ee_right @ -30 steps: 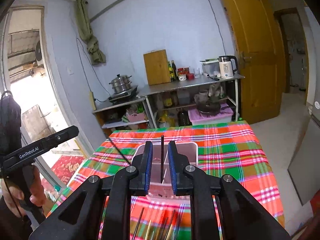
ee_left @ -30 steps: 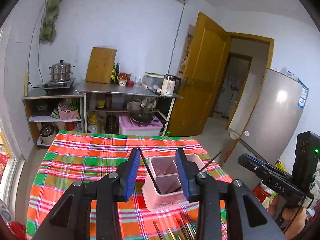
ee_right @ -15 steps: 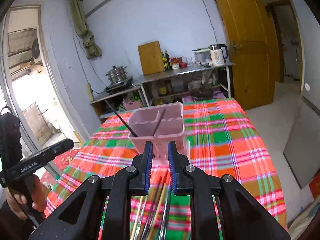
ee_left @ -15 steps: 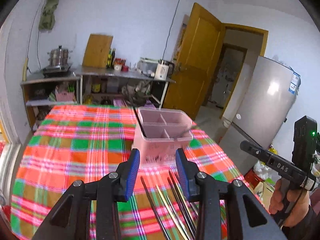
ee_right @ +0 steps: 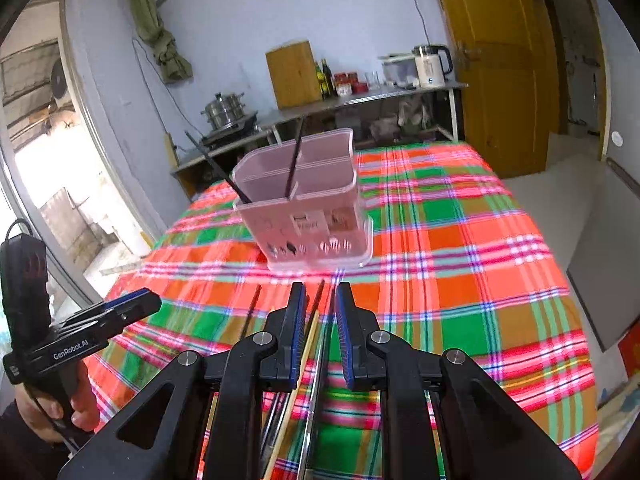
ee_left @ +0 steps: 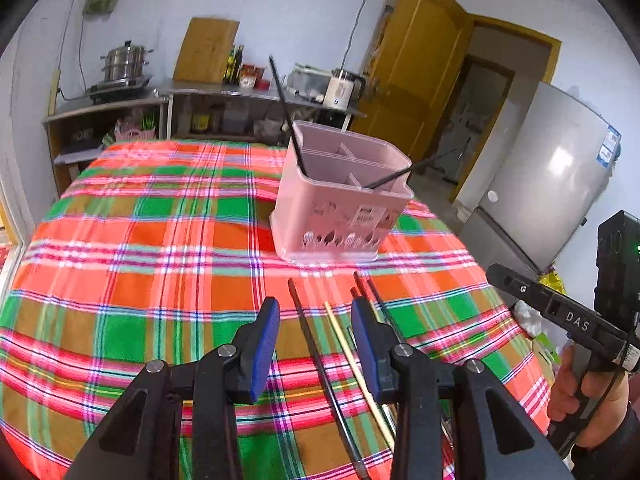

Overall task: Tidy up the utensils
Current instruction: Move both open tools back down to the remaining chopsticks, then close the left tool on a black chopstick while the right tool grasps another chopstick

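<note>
Above loose chopsticks, both tools hover open-jawed, empty.

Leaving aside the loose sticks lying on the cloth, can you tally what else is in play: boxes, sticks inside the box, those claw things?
Pink utensil holder: 1
Black chopsticks standing in it: 2, one leaning left, one leaning right
Claws: 2, left claw and right claw
Total: 5
</note>
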The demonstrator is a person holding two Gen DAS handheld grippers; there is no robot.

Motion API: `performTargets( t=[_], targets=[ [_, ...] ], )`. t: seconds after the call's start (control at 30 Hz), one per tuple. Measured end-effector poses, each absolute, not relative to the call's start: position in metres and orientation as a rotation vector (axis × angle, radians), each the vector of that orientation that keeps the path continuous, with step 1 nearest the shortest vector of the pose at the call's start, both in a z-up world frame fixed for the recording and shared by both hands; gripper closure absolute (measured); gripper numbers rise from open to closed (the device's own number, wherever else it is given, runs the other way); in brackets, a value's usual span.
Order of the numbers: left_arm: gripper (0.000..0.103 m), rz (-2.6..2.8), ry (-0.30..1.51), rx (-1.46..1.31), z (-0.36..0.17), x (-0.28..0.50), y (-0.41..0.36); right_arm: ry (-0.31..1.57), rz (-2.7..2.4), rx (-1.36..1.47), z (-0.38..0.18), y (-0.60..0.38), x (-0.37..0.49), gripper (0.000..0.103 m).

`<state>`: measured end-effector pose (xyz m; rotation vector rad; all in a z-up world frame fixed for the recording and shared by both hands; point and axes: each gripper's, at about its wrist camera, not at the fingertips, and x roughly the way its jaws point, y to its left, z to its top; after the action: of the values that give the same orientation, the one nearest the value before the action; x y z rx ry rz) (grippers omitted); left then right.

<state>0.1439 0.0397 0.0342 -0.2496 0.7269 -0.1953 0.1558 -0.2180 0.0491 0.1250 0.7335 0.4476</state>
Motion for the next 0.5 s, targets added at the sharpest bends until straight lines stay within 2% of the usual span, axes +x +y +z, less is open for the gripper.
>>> performTargets(
  t=[0.5],
  targets=[
    [0.066,-0.172,0.923,-0.277,-0.039,0.208,0.029,0.937,0.457,0.061,-0.022,-0.188,0.199,0.087]
  ],
)
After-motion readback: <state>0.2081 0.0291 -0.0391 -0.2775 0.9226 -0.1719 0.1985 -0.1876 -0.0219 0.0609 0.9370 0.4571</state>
